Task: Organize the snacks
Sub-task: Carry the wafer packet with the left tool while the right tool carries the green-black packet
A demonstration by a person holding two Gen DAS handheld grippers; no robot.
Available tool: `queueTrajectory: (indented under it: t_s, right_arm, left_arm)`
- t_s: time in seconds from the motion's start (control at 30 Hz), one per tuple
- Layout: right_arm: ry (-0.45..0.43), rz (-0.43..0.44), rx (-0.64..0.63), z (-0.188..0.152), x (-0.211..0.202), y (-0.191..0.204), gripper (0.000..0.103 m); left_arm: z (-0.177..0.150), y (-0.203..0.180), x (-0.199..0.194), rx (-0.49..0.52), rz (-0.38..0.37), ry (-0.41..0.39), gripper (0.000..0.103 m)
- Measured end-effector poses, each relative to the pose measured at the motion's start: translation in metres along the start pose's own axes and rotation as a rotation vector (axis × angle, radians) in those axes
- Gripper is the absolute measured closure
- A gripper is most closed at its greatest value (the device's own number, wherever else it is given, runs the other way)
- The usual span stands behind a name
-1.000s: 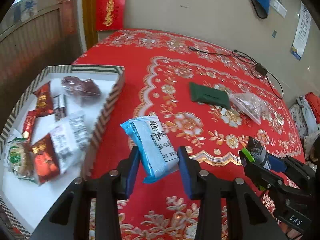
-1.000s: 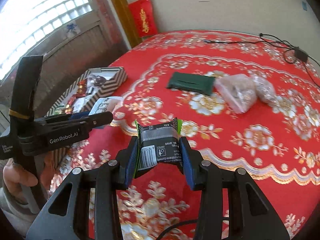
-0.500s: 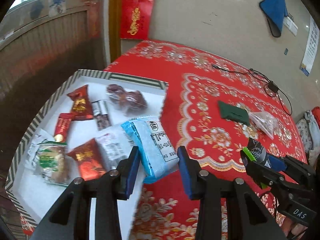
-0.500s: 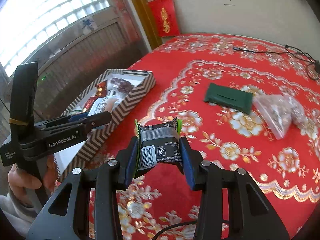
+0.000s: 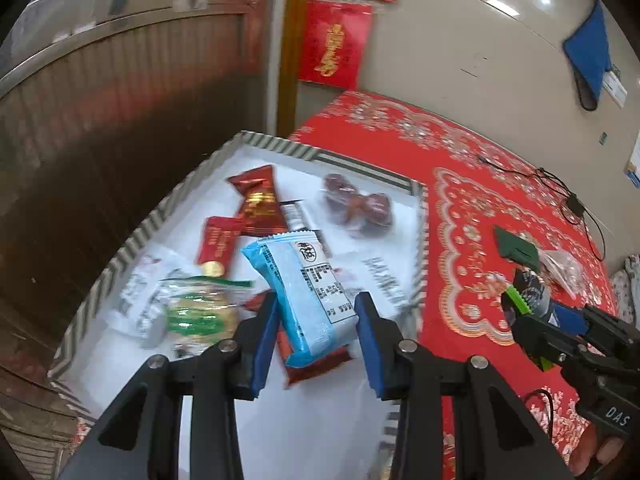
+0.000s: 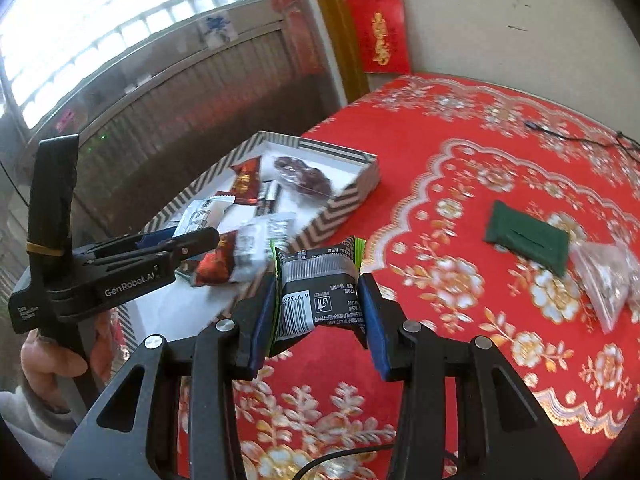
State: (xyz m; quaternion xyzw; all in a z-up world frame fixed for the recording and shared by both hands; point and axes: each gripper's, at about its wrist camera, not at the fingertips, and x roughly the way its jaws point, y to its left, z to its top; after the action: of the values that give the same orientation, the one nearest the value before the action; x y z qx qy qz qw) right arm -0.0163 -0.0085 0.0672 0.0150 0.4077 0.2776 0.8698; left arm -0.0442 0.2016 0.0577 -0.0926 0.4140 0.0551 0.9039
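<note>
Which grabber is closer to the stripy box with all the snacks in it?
Left. The left gripper holds its blue packet over the striped box; the right gripper, gripping a black packet, is beside the box, over the tablecloth.

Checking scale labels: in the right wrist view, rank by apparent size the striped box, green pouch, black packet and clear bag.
1. striped box
2. black packet, likely inflated by nearness, held in the right gripper
3. green pouch and clear bag: alike, bag partly cut off

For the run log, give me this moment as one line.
left claw: grips blue packet, over striped box | right claw: grips black packet, over tablecloth
</note>
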Motion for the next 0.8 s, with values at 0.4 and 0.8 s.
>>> queueTrajectory:
  t_s: [0.4, 0.8]
  right_arm:
    - [0.032, 0.048, -0.071, 0.014, 0.026, 0.044, 0.063]
    - [0.073, 0.061, -0.128, 0.017, 0.049, 0.07, 0.063]
  left_arm:
    - [-0.007, 0.045, -0.003, -0.065, 0.047, 0.006, 0.062]
    - [-0.014, 0.058, -0.001, -0.076, 0.074, 0.012, 0.062]
